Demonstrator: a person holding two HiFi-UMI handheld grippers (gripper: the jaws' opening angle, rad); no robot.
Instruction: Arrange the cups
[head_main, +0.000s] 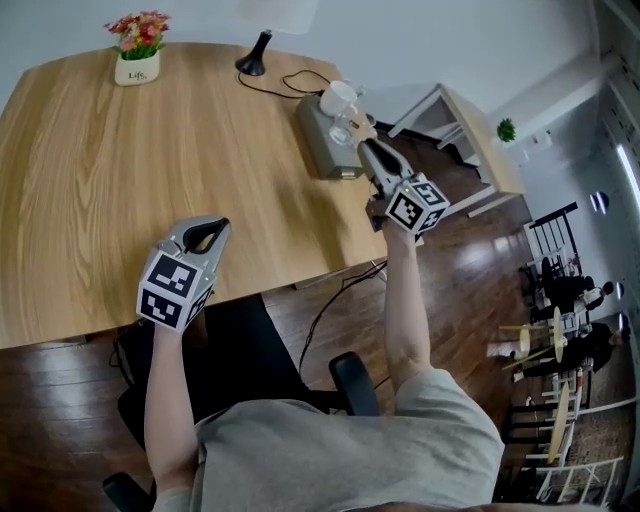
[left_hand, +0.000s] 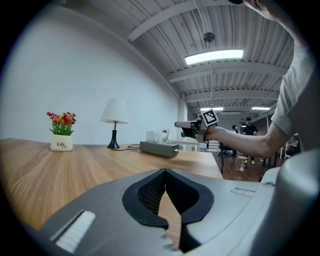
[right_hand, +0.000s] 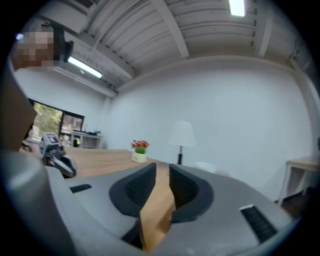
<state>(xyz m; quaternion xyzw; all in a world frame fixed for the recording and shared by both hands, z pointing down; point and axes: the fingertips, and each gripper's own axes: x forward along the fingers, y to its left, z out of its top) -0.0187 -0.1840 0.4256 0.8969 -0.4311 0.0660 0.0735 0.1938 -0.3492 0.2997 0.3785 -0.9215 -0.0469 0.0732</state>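
A white cup (head_main: 338, 97) and a clear glass cup (head_main: 344, 128) stand on a grey box (head_main: 318, 150) at the table's right edge. My right gripper (head_main: 363, 147) is level, its tips just right of the glass cup and apart from it. In the right gripper view its jaws (right_hand: 162, 167) show a narrow gap with nothing between them. My left gripper (head_main: 203, 238) hovers over the table's near edge, far from the cups. Its jaws (left_hand: 164, 172) meet at the tips and hold nothing. The left gripper view shows both cups (left_hand: 151, 136) on the box (left_hand: 159, 148).
A wooden table (head_main: 120, 180) holds a small flower pot (head_main: 137, 62) at the back left and a lamp (head_main: 254, 58) whose cable runs to the box. A black chair (head_main: 240, 350) is below the near edge. A pale side table (head_main: 470, 130) stands to the right.
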